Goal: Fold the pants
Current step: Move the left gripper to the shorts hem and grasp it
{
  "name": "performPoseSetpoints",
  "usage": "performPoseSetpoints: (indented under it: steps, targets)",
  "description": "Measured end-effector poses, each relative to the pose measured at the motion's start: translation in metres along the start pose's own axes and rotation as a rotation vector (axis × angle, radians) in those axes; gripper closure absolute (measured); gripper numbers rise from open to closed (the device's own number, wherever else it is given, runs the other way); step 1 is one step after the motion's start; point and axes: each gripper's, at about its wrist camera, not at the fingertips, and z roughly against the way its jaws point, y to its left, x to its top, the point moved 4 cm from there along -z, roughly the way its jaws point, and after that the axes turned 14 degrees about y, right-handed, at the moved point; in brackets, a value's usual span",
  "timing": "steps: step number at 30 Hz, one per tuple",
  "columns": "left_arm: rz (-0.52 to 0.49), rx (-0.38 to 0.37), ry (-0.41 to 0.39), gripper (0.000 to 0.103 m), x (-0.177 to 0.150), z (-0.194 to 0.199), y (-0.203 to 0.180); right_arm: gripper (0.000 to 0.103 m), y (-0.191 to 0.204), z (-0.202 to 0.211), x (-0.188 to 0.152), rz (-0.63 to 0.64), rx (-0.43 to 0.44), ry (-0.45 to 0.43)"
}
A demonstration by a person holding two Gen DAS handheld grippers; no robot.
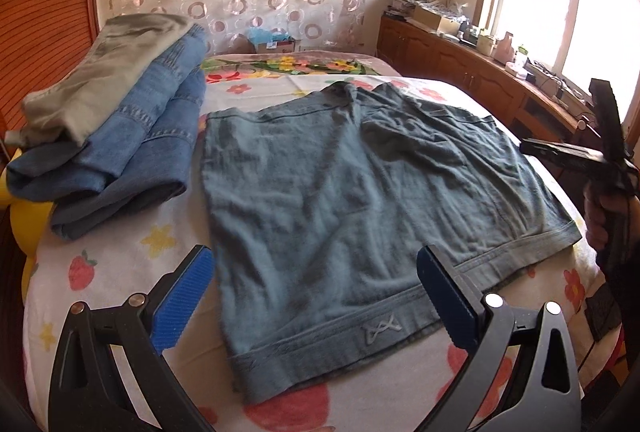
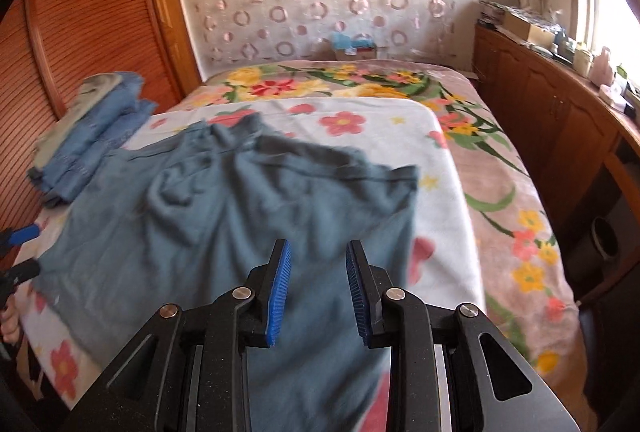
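Grey-blue pants (image 1: 360, 192) lie folded flat on the flowered bed sheet (image 1: 120, 272), with the hem toward me. My left gripper (image 1: 316, 292) is open wide and empty, its blue pads (image 1: 180, 300) above the near hem. In the right wrist view the pants (image 2: 240, 216) lie spread under my right gripper (image 2: 318, 292), which is open, narrower, with nothing between its pads (image 2: 278, 292). The right gripper also shows in the left wrist view (image 1: 576, 152) beyond the pants' right edge. The left gripper's fingertips show at the right view's left edge (image 2: 22, 252).
A stack of folded clothes, blue denim (image 1: 132, 152) under a grey-green piece (image 1: 112, 72), sits at the bed's left by the wooden wardrobe (image 2: 80, 32). A wooden sideboard (image 2: 560, 120) with clutter runs along the right under the window. A flowered blanket (image 2: 500, 172) covers the far bed.
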Motion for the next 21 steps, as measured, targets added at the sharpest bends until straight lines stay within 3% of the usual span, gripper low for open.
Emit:
performPoseSetpoints:
  steps: [3,6,10,21]
  targets:
    - [0.016,0.014,0.003,0.001,-0.005,0.002,0.009,0.073,0.007,0.008,-0.017,0.018,0.003,-0.016]
    - [0.032,0.011,0.006,0.008,-0.01,0.002,0.017,0.061,0.01,0.016,-0.034,0.032,0.002,-0.029]
    - [0.036,0.007,0.017,0.014,-0.017,0.002,0.022,0.061,0.023,0.021,-0.05,0.043,0.011,-0.033]
    - [0.074,0.021,0.045,0.018,-0.046,0.008,0.042,0.059,0.036,0.033,-0.067,0.085,0.002,-0.031]
